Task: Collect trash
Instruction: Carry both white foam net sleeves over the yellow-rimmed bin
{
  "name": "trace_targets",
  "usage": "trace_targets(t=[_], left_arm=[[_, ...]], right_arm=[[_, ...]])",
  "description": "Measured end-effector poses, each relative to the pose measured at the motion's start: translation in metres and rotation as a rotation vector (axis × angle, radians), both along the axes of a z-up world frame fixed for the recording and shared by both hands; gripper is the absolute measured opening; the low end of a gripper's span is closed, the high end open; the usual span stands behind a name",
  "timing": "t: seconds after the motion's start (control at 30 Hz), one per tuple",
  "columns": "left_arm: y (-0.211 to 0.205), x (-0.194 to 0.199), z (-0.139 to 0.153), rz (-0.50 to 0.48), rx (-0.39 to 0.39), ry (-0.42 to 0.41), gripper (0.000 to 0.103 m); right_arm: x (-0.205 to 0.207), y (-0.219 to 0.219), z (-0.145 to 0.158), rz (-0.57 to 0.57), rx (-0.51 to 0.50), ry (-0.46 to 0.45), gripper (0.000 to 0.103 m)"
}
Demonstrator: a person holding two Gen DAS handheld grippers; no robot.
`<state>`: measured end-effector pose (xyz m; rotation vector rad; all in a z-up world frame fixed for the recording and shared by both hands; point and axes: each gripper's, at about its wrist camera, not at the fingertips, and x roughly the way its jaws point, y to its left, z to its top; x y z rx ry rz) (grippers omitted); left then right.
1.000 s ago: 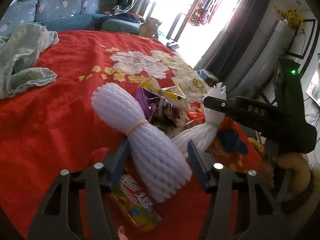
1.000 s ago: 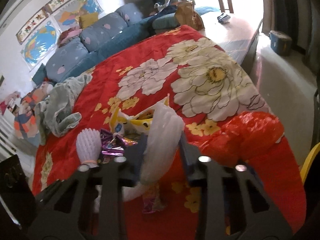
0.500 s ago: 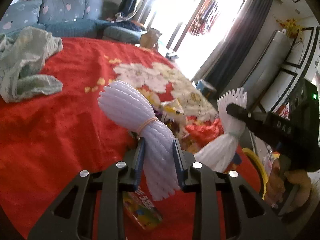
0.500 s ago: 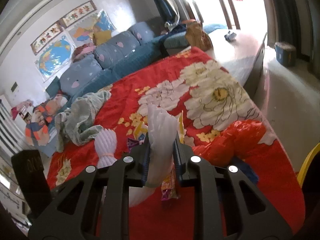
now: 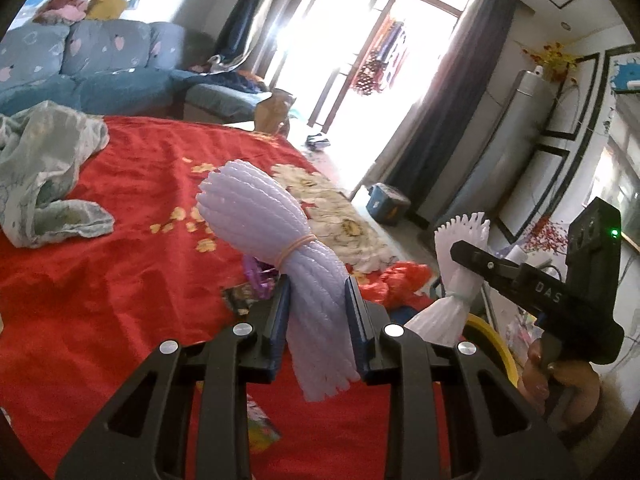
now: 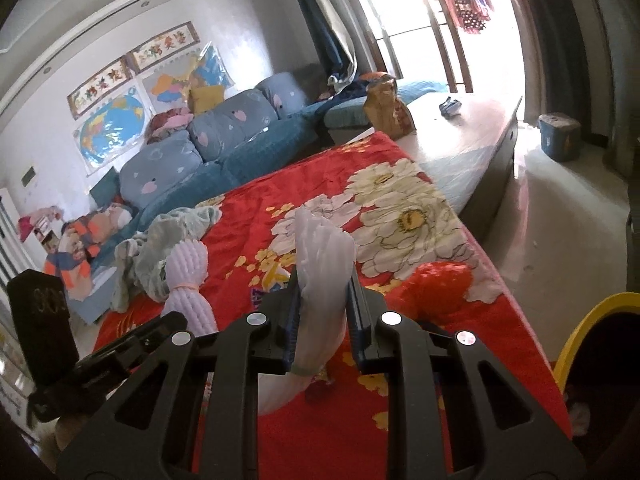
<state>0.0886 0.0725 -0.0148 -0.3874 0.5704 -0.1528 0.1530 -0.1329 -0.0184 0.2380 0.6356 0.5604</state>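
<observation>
My left gripper (image 5: 317,300) is shut on a white foam-net bundle (image 5: 256,216) tied with a rubber band, held up above the red bedspread (image 5: 120,280). My right gripper (image 6: 323,304) is shut on a second, thinner foam-net bundle (image 6: 324,248); in the left wrist view that bundle (image 5: 460,256) shows at the right, clamped in the black gripper a hand holds. The left-hand bundle (image 6: 188,280) shows at the left of the right wrist view. Purple and yellow snack wrappers (image 5: 256,280) lie on the bedspread below. A colourful packet (image 5: 262,432) lies near the bed's front edge.
A crumpled pale green cloth (image 5: 44,176) lies on the bed's left side. A yellow-rimmed bin (image 6: 592,340) stands by the bed's near right corner. A blue sofa (image 6: 208,148) runs behind the bed, and a blue bucket (image 6: 560,136) stands on the floor by the curtains.
Both grippers closed on their foam-net bundles and lifted them off the bedspread. The wrappers stayed on the bed and now sit lower in both views.
</observation>
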Motion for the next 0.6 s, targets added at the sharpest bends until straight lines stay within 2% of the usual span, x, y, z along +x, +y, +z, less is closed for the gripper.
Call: trace_targets(t=[0.6], left_arm=[[-0.035, -0.004, 0.007, -0.095, 0.026, -0.03, 0.026]], right_arm=[[-0.013, -0.042, 0.005, -0.093, -0.025, -0.041, 0.015]])
